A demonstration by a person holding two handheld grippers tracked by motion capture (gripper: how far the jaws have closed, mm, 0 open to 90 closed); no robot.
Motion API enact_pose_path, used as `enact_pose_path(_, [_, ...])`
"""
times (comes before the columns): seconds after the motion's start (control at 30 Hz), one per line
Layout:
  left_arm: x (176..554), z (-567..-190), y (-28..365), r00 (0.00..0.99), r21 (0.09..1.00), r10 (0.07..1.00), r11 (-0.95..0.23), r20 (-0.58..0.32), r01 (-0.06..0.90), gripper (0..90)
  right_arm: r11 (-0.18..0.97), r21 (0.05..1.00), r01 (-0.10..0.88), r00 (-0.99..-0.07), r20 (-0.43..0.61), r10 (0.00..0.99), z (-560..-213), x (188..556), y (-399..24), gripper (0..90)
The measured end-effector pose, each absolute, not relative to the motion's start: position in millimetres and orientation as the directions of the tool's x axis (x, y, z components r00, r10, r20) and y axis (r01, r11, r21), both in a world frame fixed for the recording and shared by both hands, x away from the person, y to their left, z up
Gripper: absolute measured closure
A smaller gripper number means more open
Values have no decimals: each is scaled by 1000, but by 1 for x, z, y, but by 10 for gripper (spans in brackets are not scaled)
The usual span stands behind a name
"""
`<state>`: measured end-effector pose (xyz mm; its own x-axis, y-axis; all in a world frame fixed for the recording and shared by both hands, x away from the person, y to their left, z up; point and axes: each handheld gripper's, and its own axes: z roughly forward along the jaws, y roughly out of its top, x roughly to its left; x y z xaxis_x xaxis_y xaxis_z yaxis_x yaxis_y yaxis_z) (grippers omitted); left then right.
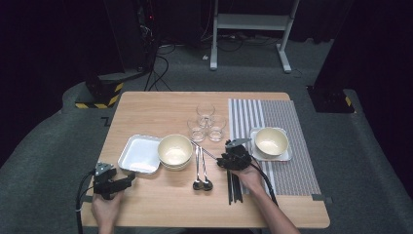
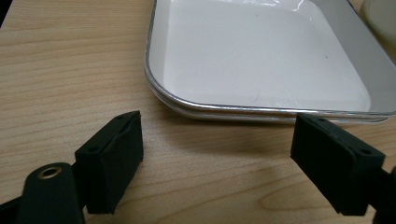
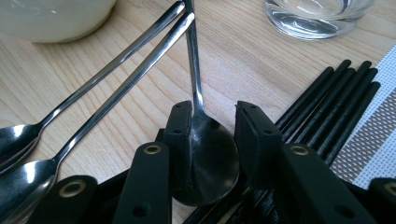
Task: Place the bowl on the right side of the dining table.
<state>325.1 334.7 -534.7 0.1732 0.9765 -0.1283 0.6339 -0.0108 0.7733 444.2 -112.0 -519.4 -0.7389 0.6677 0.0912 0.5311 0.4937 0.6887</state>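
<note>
My right gripper (image 1: 223,159) (image 3: 214,116) lies low on the table with its jaws closed on the bowl of a steel spoon (image 3: 208,158). That spoon's handle (image 1: 204,150) runs up and left toward the glasses. Two more spoons (image 1: 200,170) (image 3: 107,70) lie side by side just left of it. A bundle of black chopsticks (image 1: 234,187) (image 3: 327,102) rests under and to the right of this gripper. At the table's front left, my left gripper (image 1: 127,179) (image 2: 217,135) stands open and holds nothing, its jaws facing the near rim of a white square tray (image 1: 140,153) (image 2: 261,65).
A cream bowl (image 1: 174,148) sits beside the tray. Three clear glasses (image 1: 207,124) (image 3: 317,14) stand behind the spoons. On a striped placemat (image 1: 287,170) at the right, another cream bowl (image 1: 271,140) rests on a small square plate (image 1: 287,156).
</note>
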Motion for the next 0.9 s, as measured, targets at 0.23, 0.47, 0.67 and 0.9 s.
enact_pose_path(0.23, [325, -535, 335, 174, 773, 977, -13, -126, 634, 171, 522, 686, 506, -744, 41, 667, -519, 441, -109, 692])
enact_pose_path(0.47, [325, -535, 334, 171, 772, 977, -13, -125, 636, 171, 524, 685, 507, -744, 40, 668, -519, 442, -109, 722])
enact_pose_path(0.67, [325, -535, 334, 170, 772, 977, -11, -126, 635, 171, 531, 681, 504, -750, 42, 660, -518, 444, -110, 751])
enact_pose_path(0.9, [325, -535, 334, 171, 773, 977, -13, -124, 635, 171, 520, 679, 518, -745, 61, 664, -518, 446, -111, 776])
